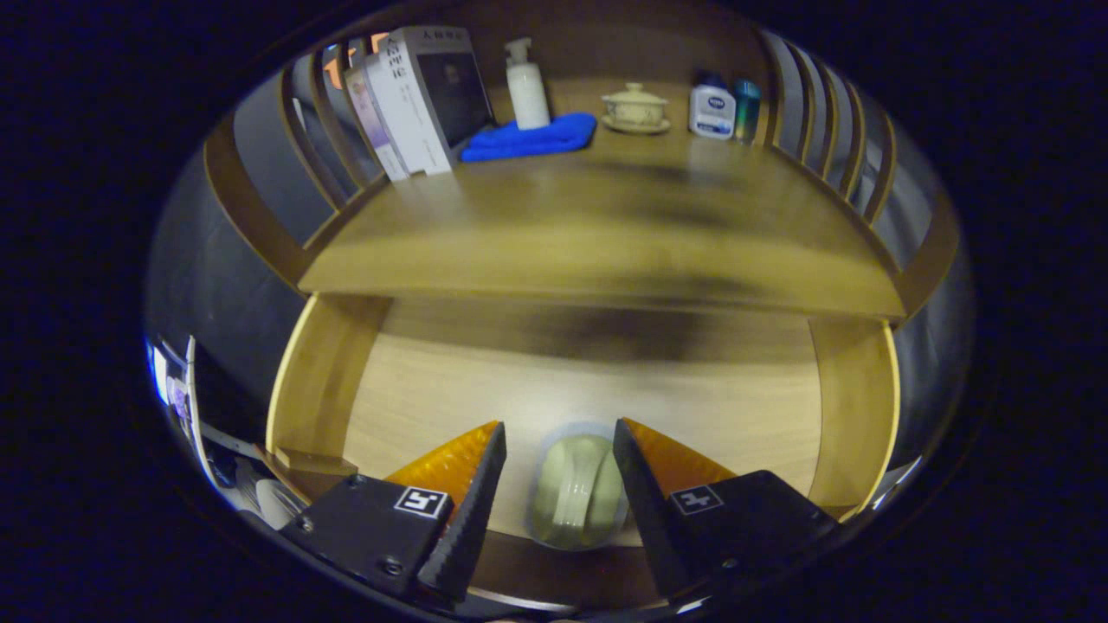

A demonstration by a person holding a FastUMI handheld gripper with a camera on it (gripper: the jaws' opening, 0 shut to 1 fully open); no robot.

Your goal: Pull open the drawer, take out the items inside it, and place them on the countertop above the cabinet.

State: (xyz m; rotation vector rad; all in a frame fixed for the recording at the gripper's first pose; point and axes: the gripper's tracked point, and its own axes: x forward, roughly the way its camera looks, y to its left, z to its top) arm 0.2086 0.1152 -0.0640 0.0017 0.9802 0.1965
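Observation:
The wooden drawer [329,389] stands pulled open below the countertop [606,234]. A pale green ribbed cup [578,493] sits between my fingers, close to their tips, and overlaps the drawer's front rim, so it hangs above the drawer floor. My gripper [558,428] is shut on the cup, one finger on each side. The cup looks sharp while the drawer and countertop behind it are blurred. The drawer floor beyond the cup is bare light wood.
At the back of the countertop stand several books [415,104], a white pump bottle [526,86], a folded blue cloth [530,138], a lidded tea bowl on a saucer [635,108] and two small bottles [725,108]. Slatted wooden rails [831,121] fence both sides.

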